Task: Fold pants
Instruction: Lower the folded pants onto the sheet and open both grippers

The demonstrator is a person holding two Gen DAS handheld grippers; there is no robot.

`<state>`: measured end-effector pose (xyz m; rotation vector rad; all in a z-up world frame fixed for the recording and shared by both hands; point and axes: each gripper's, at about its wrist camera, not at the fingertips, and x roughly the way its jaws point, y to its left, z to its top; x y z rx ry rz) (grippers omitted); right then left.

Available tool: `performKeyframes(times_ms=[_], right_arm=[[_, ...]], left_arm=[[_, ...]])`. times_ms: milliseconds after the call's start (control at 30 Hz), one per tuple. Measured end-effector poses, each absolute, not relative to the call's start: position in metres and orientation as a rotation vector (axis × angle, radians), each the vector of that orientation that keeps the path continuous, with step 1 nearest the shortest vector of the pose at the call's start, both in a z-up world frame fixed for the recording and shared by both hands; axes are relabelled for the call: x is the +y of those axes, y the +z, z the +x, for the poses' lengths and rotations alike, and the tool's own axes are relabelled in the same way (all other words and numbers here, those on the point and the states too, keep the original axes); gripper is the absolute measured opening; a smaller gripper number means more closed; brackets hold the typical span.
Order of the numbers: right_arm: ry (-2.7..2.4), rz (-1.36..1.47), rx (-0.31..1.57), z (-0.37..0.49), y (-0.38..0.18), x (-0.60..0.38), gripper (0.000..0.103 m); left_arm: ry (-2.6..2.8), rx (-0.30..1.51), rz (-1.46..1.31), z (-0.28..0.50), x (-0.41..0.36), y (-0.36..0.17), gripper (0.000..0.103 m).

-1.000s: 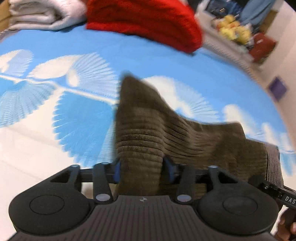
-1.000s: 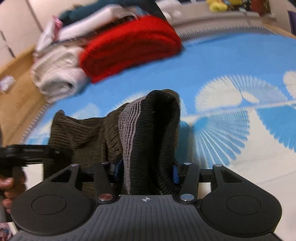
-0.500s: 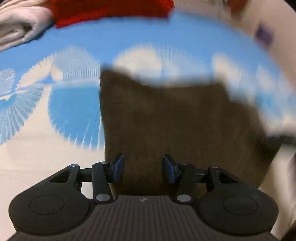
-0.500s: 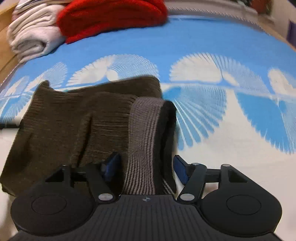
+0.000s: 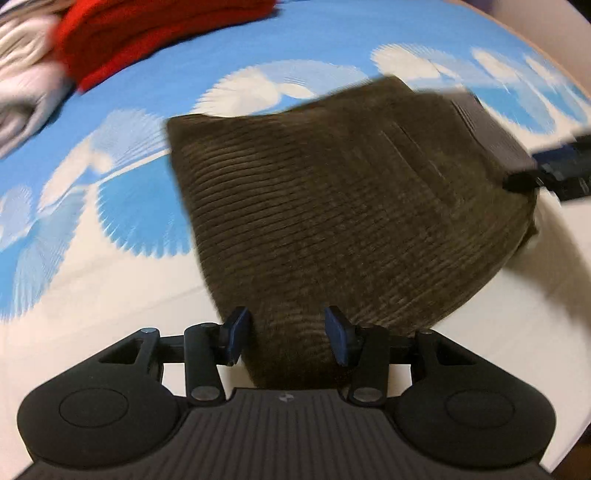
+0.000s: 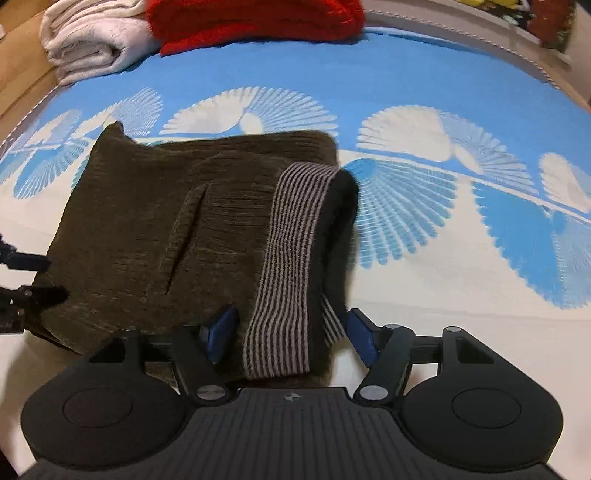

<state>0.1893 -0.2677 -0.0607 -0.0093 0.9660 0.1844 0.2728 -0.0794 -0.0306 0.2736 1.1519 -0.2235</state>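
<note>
The brown ribbed pants (image 5: pixel 332 206) lie folded in a flat block on the blue and white patterned bed cover (image 5: pixel 258 44). My left gripper (image 5: pixel 288 334) is open, its blue pads either side of the near edge of the pants, apart from the cloth. In the right wrist view the pants (image 6: pixel 155 229) lie at the left, with the striped waistband (image 6: pixel 291 258) turned up at their right end. My right gripper (image 6: pixel 291 334) is open around the waistband, pads spread wide. The other gripper's tip shows at the left edge (image 6: pixel 22 299).
A red folded garment (image 6: pixel 255 18) and white folded towels (image 6: pixel 88 40) lie at the far edge of the bed. A wooden floor (image 6: pixel 22 81) shows beyond the bed's left side. The bed cover (image 6: pixel 461 240) stretches to the right of the pants.
Both grippers lowered the pants onto the bed and opened, letting go of the cloth. The pants went from held up and bunched to lying flat.
</note>
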Motion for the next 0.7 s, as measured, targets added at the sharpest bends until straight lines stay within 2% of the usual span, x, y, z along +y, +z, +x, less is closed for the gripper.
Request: performKeyframes(times_ms=[100,167,200,233,333,400,467,533,600,700], right_arm=[[0.148,-0.026,0.899,0.171,-0.034,-0.265,0.063],[0.148,-0.027,0.832,0.156,-0.013,-0.261,0.063],[0.155,-0.021,0.791,0.148,-0.002,-0.260,0.064],[0.163,-0.015,0.749,0.137,0.011,-0.259,0.065],[0.173,-0.001,0.633,0.103,0.040,-0.256,0.074],[0.168,0.017,0.570,0.080,0.051,-0.257,0.087],[0.150,0.033,0.530,0.058,0.054,-0.257,0.092],[0.113,0.039,0.538,0.044,0.044,-0.257,0.092],[0.051,0.084,0.623,0.044,0.035,-0.258,0.092],[0.015,0.243,0.667,0.040,0.025,-0.264,0.092]], left_arm=[[-0.138,1.128,0.230,0.260,-0.073,-0.003,0.055],[-0.092,1.054,0.229,0.244,-0.071,0.022,0.066],[-0.074,1.016,0.209,0.235,-0.070,0.035,0.080],[-0.058,0.974,0.176,0.225,-0.068,0.048,0.087],[-0.041,0.876,0.095,0.190,-0.068,0.081,0.087],[-0.020,0.825,0.073,0.166,-0.073,0.091,0.087],[0.001,0.791,0.029,0.144,-0.077,0.093,0.088],[0.006,0.828,0.007,0.128,-0.083,0.082,0.088],[0.003,0.952,0.026,0.126,-0.090,0.072,0.088],[0.030,0.892,0.028,0.127,-0.094,0.082,0.088]])
